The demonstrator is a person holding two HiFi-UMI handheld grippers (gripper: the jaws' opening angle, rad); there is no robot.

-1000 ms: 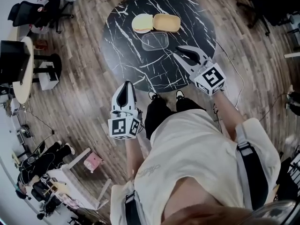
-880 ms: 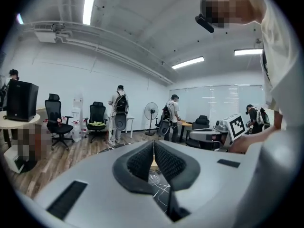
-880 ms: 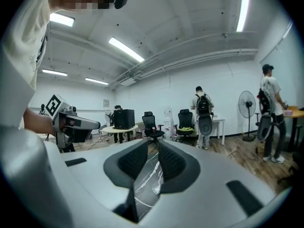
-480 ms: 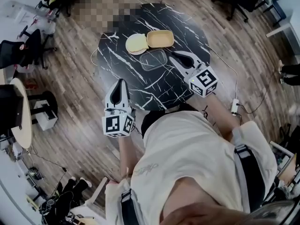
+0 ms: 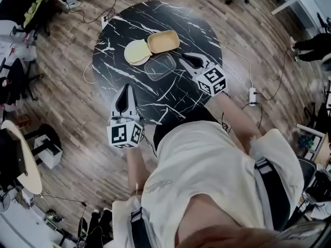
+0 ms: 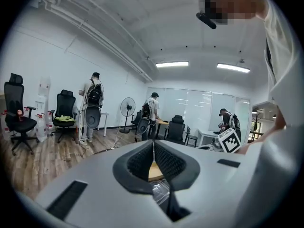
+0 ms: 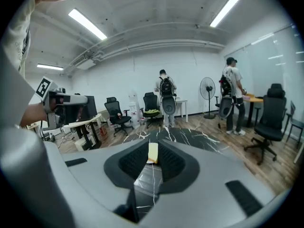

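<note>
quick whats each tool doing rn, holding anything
Left tool: closed, jaws meeting at the tips, holding nothing.
Right tool: open by a narrow slit, holding nothing.

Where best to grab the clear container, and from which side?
Probably the clear container's right rim, from the right gripper's side: it lies flat, so only the thin edge offers a hold, and the yellow tray crowds its far side.

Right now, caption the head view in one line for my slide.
Left gripper and right gripper at a black marble table bearing a clear container, a yellow tray and a pale disc.
</note>
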